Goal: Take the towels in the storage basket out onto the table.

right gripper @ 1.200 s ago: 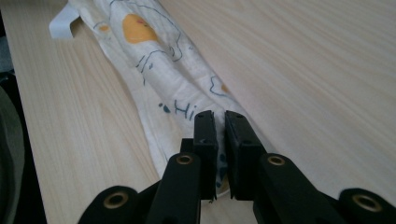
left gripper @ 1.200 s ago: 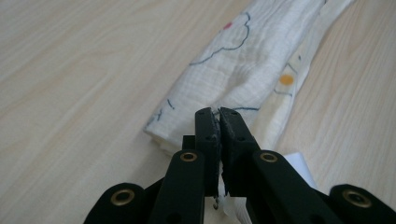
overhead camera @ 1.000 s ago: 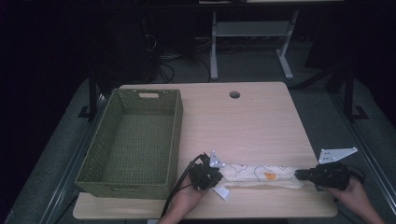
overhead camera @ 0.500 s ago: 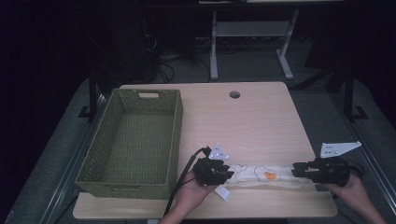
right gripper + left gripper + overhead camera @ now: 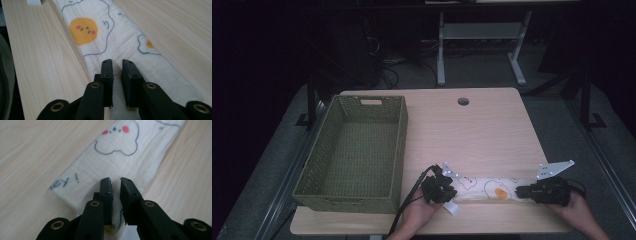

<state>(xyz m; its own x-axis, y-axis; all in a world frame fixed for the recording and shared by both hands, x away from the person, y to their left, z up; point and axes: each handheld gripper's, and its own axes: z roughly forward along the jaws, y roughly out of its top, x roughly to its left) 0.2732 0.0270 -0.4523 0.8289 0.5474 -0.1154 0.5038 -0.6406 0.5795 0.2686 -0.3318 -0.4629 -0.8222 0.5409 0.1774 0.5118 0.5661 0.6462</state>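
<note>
A long folded white cloth (image 5: pixel 484 189) printed with fried eggs and a cloud lies flat near the table's front edge. My left gripper (image 5: pixel 447 189) is at its left end, low over the cloud drawing (image 5: pixel 117 137). Its jaws (image 5: pixel 115 181) have just been closing and stand a narrow gap apart, with cloth under and between the tips. My right gripper (image 5: pixel 521 191) is at the cloth's right end, beside the orange yolk (image 5: pixel 83 30). Its jaws (image 5: pixel 117 62) have also just been closing, with a narrow gap over the cloth (image 5: pixel 120 47).
A green woven basket (image 5: pixel 399 145) stands on the left half of the wooden table (image 5: pixel 472 135), close to my left gripper. A cable hole (image 5: pixel 463 101) sits at the table's far edge. A small white tag (image 5: pixel 453 208) pokes out by the cloth's left end.
Both hands have shifted slightly inward along the cloth's ends, the right one more. The cloth lies where it was.
</note>
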